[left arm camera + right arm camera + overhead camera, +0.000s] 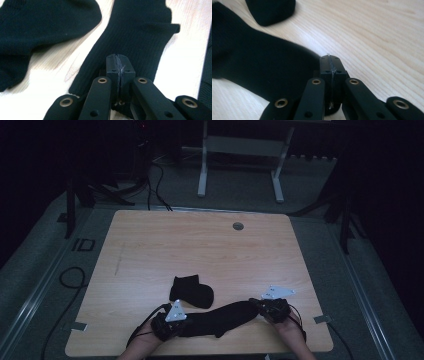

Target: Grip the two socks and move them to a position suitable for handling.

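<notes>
Black sock point(222, 316) stretched flat before us: our left gripper point(172, 326) clenches one end, our right gripper point(264, 309) the other; second sock point(191, 292) lies just beyond.

Your wooden table point(150, 245) is carrying two black socks: a stretched sock point(225, 317) lying near the front edge, a seemingly bunched sock point(191, 292) sitting just behind.

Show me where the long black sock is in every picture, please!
High view: the long black sock lies along the table's near edge, stretched between the left gripper and the right gripper.
Left gripper view: it fills the middle, running up from the shut jaws.
Right gripper view: it spreads across the left half, beside the shut jaws.
Shared landmark: the folded black sock, lying just beyond it.
</notes>
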Available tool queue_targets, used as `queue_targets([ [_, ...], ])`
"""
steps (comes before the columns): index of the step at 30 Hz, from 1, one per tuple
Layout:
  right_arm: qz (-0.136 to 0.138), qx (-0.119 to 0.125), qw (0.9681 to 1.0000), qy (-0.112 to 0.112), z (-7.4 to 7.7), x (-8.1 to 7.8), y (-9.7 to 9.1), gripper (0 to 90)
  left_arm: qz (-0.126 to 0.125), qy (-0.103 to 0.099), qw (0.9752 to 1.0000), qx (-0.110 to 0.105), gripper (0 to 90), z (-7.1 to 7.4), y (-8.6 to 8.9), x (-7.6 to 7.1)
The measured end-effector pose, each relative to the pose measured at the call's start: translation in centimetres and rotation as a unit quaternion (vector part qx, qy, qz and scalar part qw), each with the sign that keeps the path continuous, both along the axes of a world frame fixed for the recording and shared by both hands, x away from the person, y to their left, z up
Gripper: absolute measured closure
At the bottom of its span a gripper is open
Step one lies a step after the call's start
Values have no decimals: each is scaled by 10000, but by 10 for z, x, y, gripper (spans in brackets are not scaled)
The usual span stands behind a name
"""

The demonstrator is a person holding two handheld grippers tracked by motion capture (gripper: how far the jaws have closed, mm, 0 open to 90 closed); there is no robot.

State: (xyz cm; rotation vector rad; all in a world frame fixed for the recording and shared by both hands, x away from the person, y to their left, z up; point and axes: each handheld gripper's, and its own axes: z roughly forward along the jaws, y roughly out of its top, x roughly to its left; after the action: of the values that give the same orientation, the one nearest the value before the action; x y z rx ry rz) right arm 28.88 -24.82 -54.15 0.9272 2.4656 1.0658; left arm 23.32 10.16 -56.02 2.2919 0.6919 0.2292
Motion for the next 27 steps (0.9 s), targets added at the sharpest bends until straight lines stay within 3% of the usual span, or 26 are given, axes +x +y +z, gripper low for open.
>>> queue_targets([
  [8, 37, -372, 9991, 175, -15, -2, 0, 897, -15, -27, 10000, 14, 889, -2, 5, 3],
  [12, 63, -336, 9992, 216, -15, -5, 0, 897, 10, -43, 10000, -17, 889, -3, 8, 5],
  [27, 38, 4, 9991, 433, -18, -43, -22, 895, -33, -143, 9999, -69, 888, -5, 5, 6],
])
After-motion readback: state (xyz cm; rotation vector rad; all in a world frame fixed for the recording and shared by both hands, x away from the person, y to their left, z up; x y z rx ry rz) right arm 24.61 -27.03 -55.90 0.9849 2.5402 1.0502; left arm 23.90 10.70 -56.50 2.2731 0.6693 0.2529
